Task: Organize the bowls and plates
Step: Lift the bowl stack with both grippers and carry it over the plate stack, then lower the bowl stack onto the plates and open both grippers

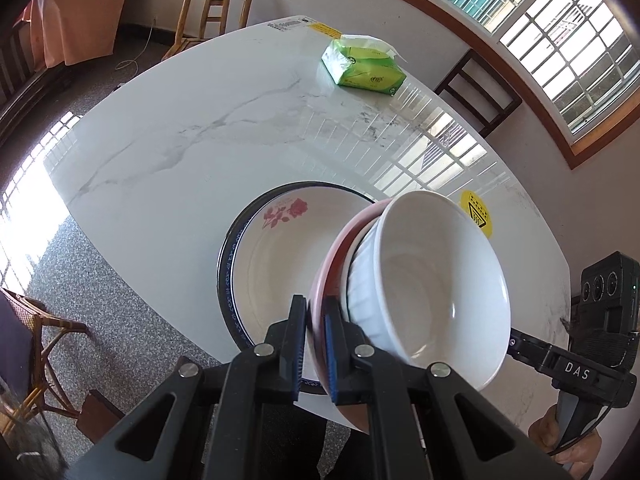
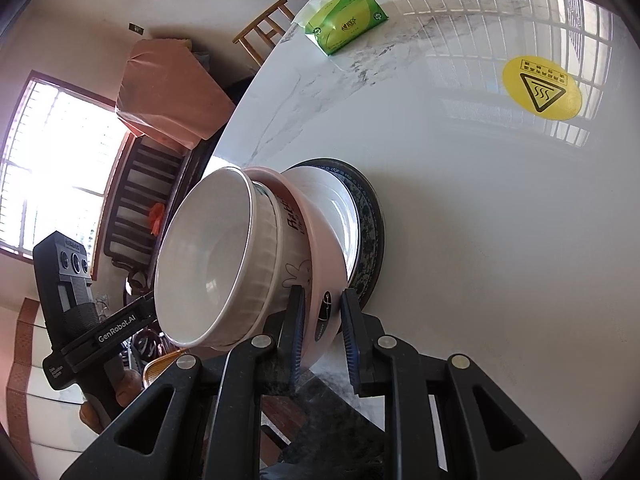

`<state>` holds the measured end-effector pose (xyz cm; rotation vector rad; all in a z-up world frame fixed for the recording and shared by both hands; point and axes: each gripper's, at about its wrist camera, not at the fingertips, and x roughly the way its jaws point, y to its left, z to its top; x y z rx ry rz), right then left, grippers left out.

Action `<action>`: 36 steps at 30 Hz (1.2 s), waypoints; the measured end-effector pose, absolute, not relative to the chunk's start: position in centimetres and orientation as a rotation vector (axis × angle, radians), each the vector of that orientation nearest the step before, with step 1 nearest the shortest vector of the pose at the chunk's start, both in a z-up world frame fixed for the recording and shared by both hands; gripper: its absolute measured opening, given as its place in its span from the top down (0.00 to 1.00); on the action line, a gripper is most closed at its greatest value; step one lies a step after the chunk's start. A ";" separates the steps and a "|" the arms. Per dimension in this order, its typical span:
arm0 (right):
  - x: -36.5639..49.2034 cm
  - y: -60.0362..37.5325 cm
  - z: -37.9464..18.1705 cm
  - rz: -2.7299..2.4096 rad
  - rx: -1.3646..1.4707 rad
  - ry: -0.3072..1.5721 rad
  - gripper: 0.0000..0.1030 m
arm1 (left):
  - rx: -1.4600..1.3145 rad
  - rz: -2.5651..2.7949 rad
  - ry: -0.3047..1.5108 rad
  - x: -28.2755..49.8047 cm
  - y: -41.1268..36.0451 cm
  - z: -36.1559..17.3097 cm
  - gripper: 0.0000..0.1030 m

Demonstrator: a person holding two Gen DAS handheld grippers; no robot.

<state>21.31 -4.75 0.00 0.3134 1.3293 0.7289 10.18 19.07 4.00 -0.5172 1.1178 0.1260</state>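
A white ribbed bowl [image 1: 432,280] sits nested in a pink bowl [image 1: 332,256], and both are tilted above a stack of plates. My left gripper [image 1: 316,308] is shut on the pink bowl's rim. The top plate [image 1: 280,248] is white with a red rose and lies on a blue-rimmed plate [image 1: 226,264]. In the right wrist view my right gripper [image 2: 322,300] is shut on the pink bowl [image 2: 316,240] low on its wall, with the white bowl [image 2: 212,248] to its left. Whether the pink bowl touches the plates [image 2: 340,200] I cannot tell.
The plates lie near the front edge of a white marble table [image 1: 180,140]. A green tissue pack [image 1: 364,68] lies at the far side and a yellow warning sticker [image 1: 476,212] to the right. Wooden chairs [image 1: 216,4] stand around the table.
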 end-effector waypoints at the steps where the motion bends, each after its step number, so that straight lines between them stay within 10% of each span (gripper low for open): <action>1: 21.3 -4.6 0.0 0.728 0.314 1.332 0.81 | -0.518 0.128 1.121 10.2 19.2 3.8 0.93; 23: 22.1 -1.3 -1.0 0.768 0.302 1.347 0.81 | -0.582 0.162 1.098 10.7 22.8 1.9 0.93; 29: 22.5 -1.9 -2.3 0.783 0.369 1.357 0.79 | -0.582 0.175 0.990 9.3 23.6 1.3 0.70; 33: 22.4 -2.8 -3.5 0.753 0.404 1.338 0.46 | -0.564 0.186 0.896 8.0 24.0 0.8 0.51; 36: 21.6 -3.4 -3.9 0.757 0.420 1.263 0.41 | -0.496 0.196 0.829 6.9 23.0 0.9 0.51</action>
